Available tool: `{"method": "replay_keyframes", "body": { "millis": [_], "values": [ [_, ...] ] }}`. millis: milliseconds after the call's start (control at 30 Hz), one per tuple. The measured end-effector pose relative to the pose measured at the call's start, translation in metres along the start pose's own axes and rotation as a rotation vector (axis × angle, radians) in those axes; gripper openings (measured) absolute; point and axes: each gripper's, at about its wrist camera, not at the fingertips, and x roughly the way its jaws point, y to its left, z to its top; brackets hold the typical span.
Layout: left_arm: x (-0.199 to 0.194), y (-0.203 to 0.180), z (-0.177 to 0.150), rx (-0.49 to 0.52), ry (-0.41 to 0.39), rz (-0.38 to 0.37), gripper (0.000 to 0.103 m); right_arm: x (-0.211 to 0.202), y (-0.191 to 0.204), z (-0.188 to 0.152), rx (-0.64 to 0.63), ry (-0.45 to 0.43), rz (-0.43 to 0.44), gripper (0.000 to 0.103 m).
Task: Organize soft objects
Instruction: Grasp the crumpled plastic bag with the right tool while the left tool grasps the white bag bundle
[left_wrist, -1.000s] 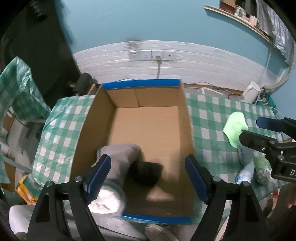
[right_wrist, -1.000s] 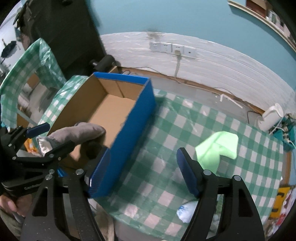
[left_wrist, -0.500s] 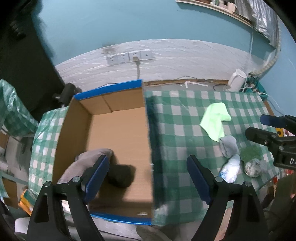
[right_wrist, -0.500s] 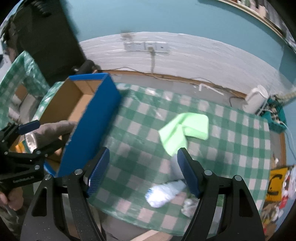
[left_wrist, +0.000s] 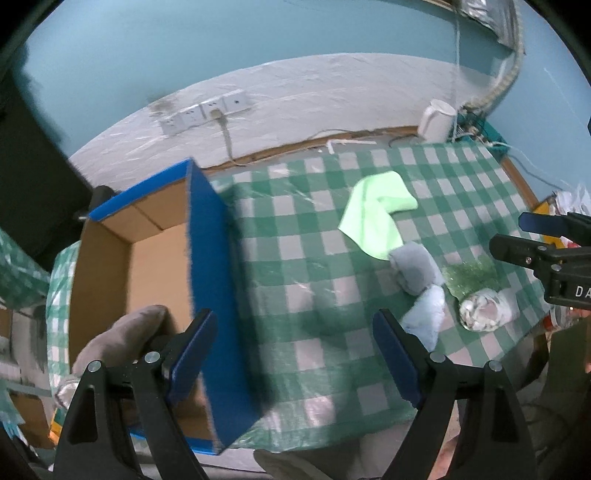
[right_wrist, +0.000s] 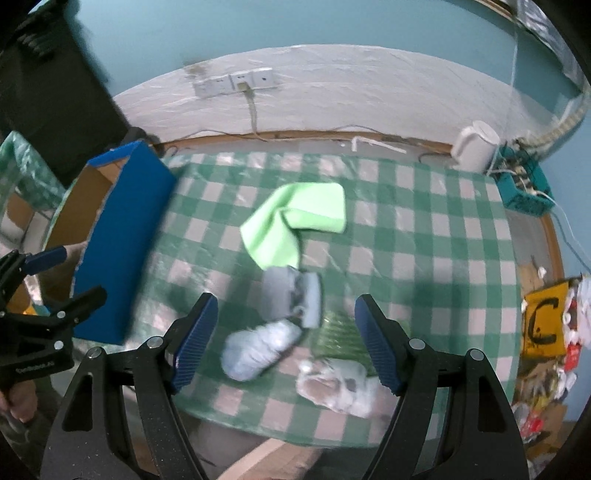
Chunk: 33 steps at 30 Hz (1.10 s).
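Note:
A blue cardboard box (left_wrist: 210, 258) (right_wrist: 122, 236) stands at the table's left, with a grey soft thing (left_wrist: 118, 339) lying inside near its front. On the checked cloth lie a light green cloth (right_wrist: 295, 218) (left_wrist: 376, 214), a grey sock roll (right_wrist: 280, 291) (left_wrist: 413, 269), a pale blue roll (right_wrist: 258, 349) (left_wrist: 424, 321), a green scrubby pad (right_wrist: 340, 336) (left_wrist: 472, 277) and a whitish bundle (right_wrist: 336, 380) (left_wrist: 484, 314). My left gripper (left_wrist: 291, 354) is open and empty over the box's right wall. My right gripper (right_wrist: 286, 339) is open and empty above the rolls.
A white kettle (right_wrist: 476, 144) and a teal power strip box (right_wrist: 524, 188) sit at the table's far right. Wall sockets (right_wrist: 236, 79) are behind. A yellow bag (right_wrist: 543, 321) and clutter lie off the right edge. A person's hand (right_wrist: 16, 402) holds the left gripper.
Both grippers swung to the right, from over the box to the checked cloth. The left one now straddles the box's right wall; the right one has come over the sock rolls.

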Motion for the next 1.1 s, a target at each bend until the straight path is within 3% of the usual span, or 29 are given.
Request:
{"method": "replay_keyframes", "body": {
  "millis": [433, 867, 1100],
  "values": [
    [0.05, -0.044, -0.009, 0.054, 0.136, -0.099, 0.087, 0.032, -0.034, -0.039, 0.019, 0.111, -0.029, 0.078],
    [0.083, -0.065, -0.014, 0.058, 0.192, -0.134, 0.087, 0.072, -0.034, -0.072, -0.067, 0.223, -0.06, 0.077],
    [0.084, -0.072, -0.013, 0.056, 0.199, -0.16, 0.087, 0.083, -0.035, -0.078, -0.1, 0.24, -0.051, 0.078]
  ]
}}
